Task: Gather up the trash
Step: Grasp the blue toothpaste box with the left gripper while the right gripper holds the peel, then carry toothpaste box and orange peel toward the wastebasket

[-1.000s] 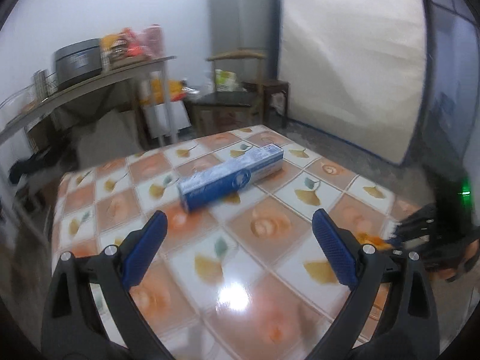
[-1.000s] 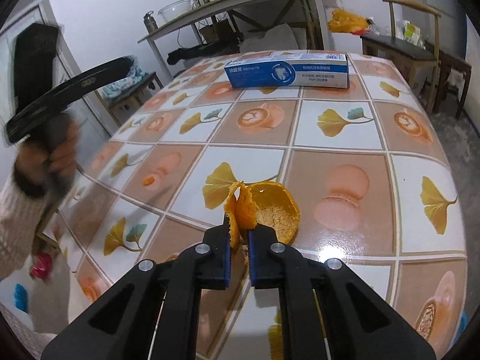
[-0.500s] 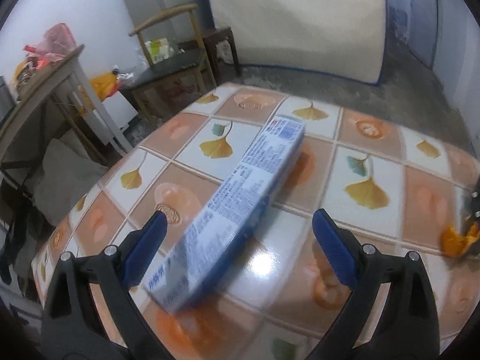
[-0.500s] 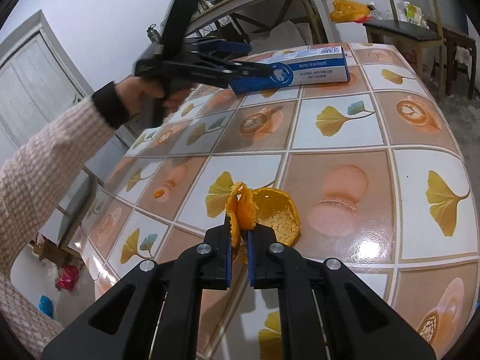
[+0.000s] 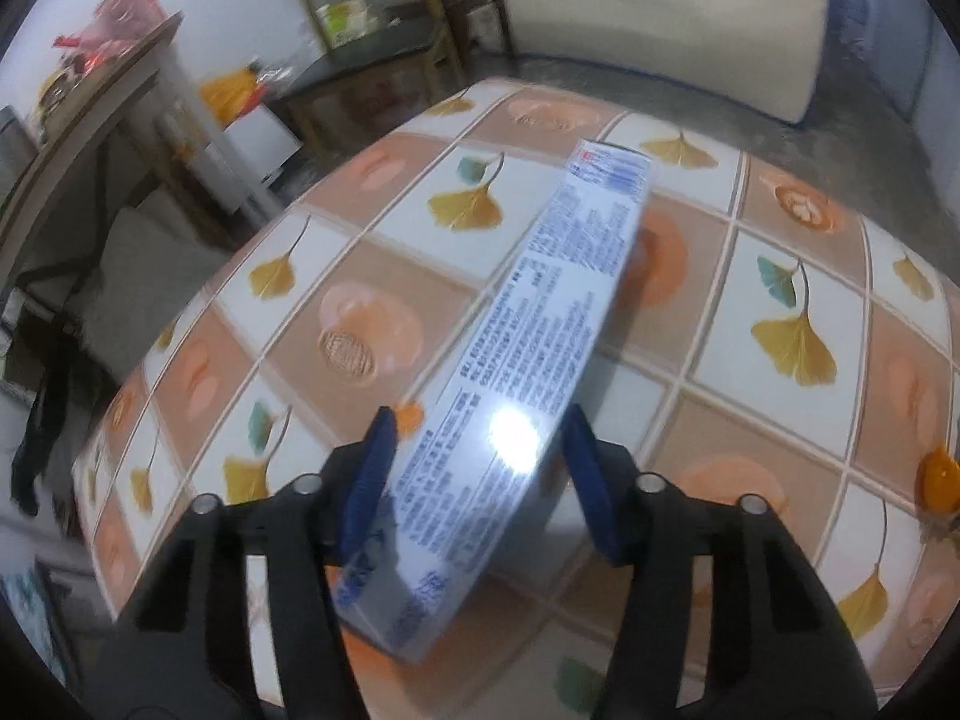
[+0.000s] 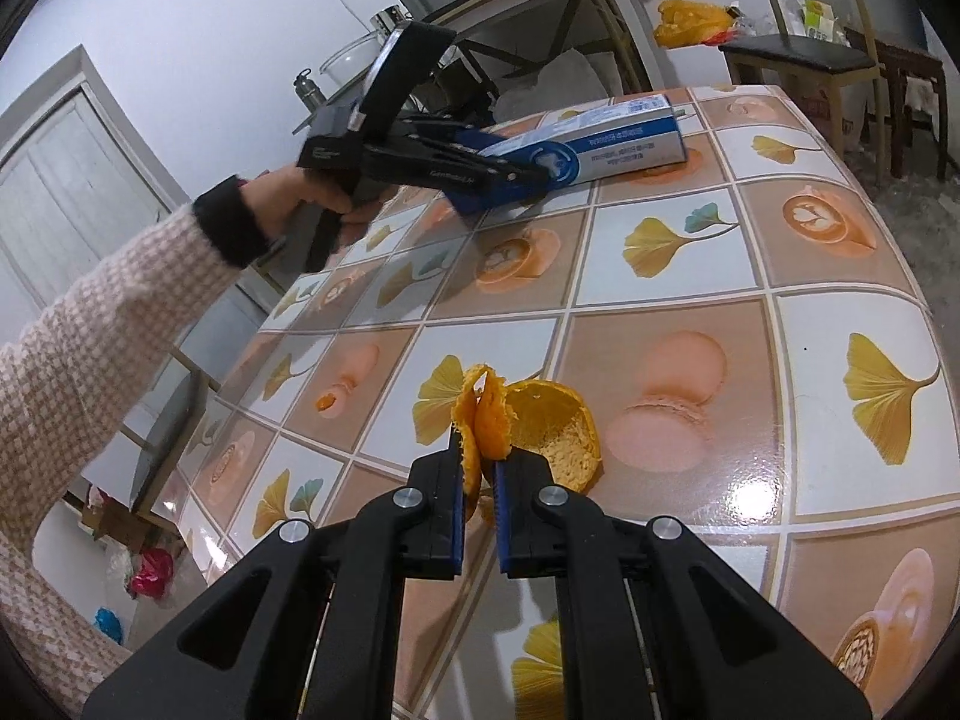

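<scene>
L gripper (image 5: 480, 468) just closed onto toothpaste box (image 5: 540, 324), print unreadable; R gripper (image 6: 480, 480) pinching orange peel (image 6: 528, 426).

White walls (image 6: 198, 12), wooden chair (image 6: 804, 30), concrete floor (image 5: 870, 138).

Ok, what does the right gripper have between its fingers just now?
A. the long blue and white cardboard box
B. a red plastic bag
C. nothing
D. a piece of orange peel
D: the right gripper is shut on a strip of orange peel over the tiled table; the long blue and white cardboard box sits in the left gripper.
</scene>
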### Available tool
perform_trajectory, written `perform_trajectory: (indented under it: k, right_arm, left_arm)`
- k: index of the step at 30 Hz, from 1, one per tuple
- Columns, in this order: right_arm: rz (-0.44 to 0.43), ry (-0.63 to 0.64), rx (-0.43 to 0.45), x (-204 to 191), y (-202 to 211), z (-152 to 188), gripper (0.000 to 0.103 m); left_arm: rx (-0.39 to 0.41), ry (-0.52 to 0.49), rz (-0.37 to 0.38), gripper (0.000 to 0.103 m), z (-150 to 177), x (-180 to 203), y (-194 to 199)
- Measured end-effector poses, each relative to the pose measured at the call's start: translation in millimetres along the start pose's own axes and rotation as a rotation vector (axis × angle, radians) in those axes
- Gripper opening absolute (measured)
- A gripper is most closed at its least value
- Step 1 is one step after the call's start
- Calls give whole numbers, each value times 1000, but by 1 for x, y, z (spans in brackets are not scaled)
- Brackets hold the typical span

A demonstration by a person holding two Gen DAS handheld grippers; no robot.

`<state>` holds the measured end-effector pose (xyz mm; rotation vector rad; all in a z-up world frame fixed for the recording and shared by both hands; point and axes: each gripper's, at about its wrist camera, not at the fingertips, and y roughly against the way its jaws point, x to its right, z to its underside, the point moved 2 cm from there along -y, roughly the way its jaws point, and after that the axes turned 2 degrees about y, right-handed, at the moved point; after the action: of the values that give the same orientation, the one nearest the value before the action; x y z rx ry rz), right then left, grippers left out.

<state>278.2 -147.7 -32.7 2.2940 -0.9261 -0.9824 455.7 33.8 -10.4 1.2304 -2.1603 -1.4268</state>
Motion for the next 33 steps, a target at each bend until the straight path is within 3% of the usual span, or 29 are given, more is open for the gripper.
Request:
perform_trajectory:
  k: [2,4,7,13,14,16,17,18,21,26,28,33]
  right_arm:
    - [6,1,2,-1,1,0,8]
    - [12,3,4,-2,2,1,8]
    - [20,0,0,-2,4,4,8]
    - [33,6,-11,-10,9,10,8]
    - [38,11,-12,-12,10,11,8]
    - [57,20,-18,-16,10,14,8]
    - [65,24,-22,-17,9,15,8]
    - [75,29,-24,-19,9,16,8]
    - [112,54,-28,-25,7,19,8]
    - [133,61,-24,-26,5,20,8]
    - [133,57,-19,-25,5,20,8]
    - [130,50,-7,-25,7,21,8]
  left_arm:
    - [-40,36,-12,36,9,6,11]
    - [-102,145,30,31,23,10,25]
    - [-165,271,89,31,53,19,45]
    - [-181,409,218,32,112,42,86]
    - [-186,429,238,34,122,45,92]
    - [-186,442,252,51,131,51,98]
    - [-172,444,250,65,132,52,100]
    - [-145,442,231,70,133,51,104]
    - [-119,435,187,71,129,52,105]
    - [-163,404,154,71,119,59,81]
    - [-180,396,130,68,117,60,73]
    - [-170,392,112,40,120,63,79]
